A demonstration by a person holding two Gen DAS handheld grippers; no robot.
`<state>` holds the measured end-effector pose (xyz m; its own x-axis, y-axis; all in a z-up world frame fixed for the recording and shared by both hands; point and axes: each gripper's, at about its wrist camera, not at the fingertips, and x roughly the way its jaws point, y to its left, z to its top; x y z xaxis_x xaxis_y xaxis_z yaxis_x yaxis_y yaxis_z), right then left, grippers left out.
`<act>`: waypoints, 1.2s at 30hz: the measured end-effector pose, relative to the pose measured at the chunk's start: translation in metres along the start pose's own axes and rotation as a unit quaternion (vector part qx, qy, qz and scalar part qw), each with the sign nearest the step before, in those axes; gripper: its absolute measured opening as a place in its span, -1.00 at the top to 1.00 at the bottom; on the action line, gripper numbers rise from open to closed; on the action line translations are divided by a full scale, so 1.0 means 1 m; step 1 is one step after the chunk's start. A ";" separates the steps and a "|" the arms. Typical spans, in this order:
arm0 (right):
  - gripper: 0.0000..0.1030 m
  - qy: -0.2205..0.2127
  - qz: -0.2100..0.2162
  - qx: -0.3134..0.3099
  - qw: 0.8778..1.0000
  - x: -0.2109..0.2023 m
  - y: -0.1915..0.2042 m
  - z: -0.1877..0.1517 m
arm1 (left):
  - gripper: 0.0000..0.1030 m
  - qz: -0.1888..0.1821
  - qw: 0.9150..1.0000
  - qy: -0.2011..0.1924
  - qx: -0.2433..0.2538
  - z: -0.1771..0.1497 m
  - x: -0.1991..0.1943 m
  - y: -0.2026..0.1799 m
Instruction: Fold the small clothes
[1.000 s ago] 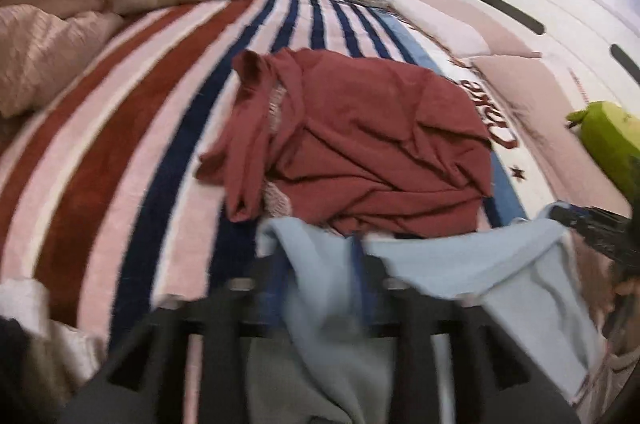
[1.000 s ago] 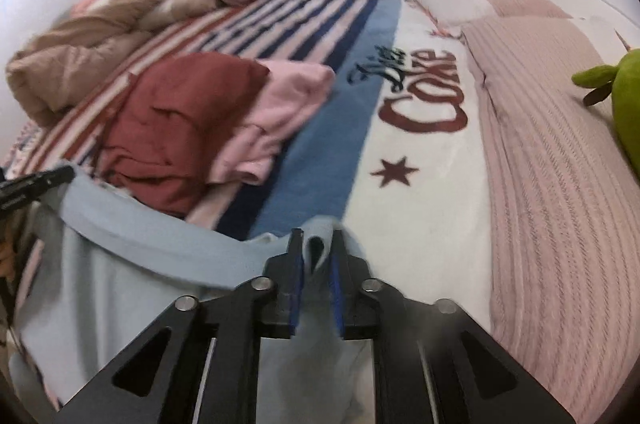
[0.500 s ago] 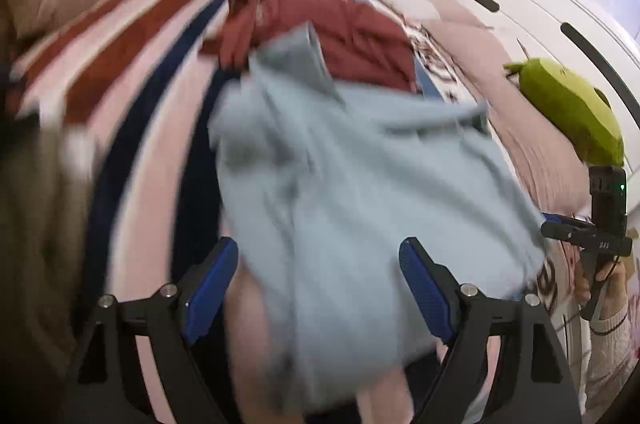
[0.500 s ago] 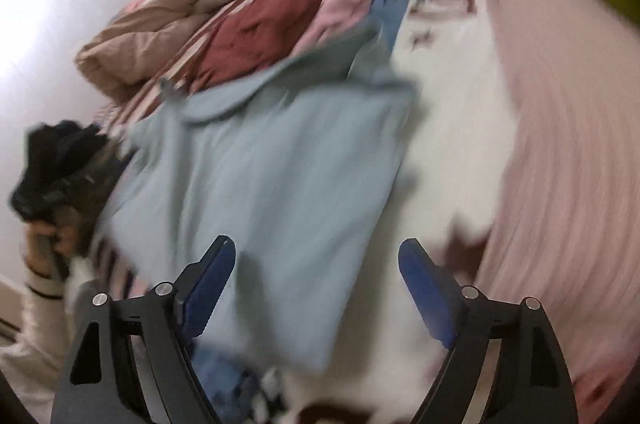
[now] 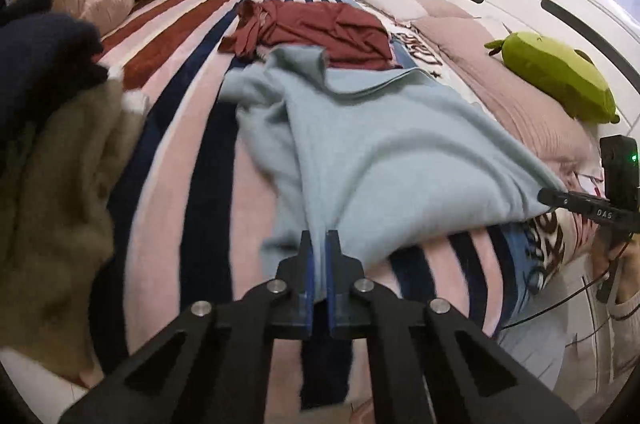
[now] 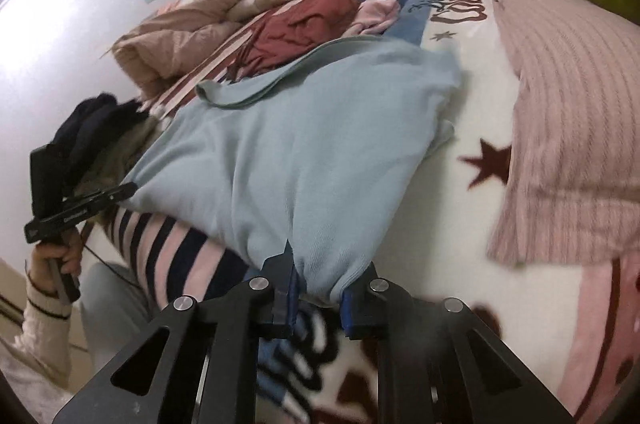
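You hold the light blue garment [image 5: 384,159] stretched over the bed [image 5: 176,127]: left gripper [image 5: 319,264] and right gripper [image 6: 318,294] jaws each clamp a near corner, ready for folding.

One light-blue garment [image 5: 384,151], one maroon garment [image 5: 320,31], one pink garment [image 6: 376,13], one green plush toy [image 5: 556,75].

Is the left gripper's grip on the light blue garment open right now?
No, the left gripper has its jaws closed tight on a pinched edge of the light blue garment.
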<state>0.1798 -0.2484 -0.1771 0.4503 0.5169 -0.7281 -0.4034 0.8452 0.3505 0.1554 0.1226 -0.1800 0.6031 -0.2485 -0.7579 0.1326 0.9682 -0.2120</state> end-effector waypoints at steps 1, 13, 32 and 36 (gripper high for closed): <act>0.79 0.003 0.001 -0.001 1.000 -0.001 0.001 -0.003 | 0.95 -0.002 1.000 0.004 -0.006 -0.006 -0.001 0.002; 0.00 -0.023 -0.037 -0.028 0.999 -0.040 0.005 0.025 | 0.12 -0.003 0.998 -0.055 0.034 0.048 -0.026 -0.011; 0.72 0.016 0.005 -0.046 0.999 0.083 0.004 0.132 | 0.81 0.008 0.999 0.011 0.051 0.162 0.134 0.007; 0.71 0.018 -0.003 -0.043 0.999 0.087 -0.004 0.134 | 0.79 0.042 0.999 -0.002 0.008 0.181 0.147 0.038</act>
<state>0.3277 -0.1885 -0.1627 0.4245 0.5054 -0.7512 -0.4683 0.8327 0.2956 0.3912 0.1274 -0.1879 0.6163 -0.1671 -0.7696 0.0944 0.9859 -0.1384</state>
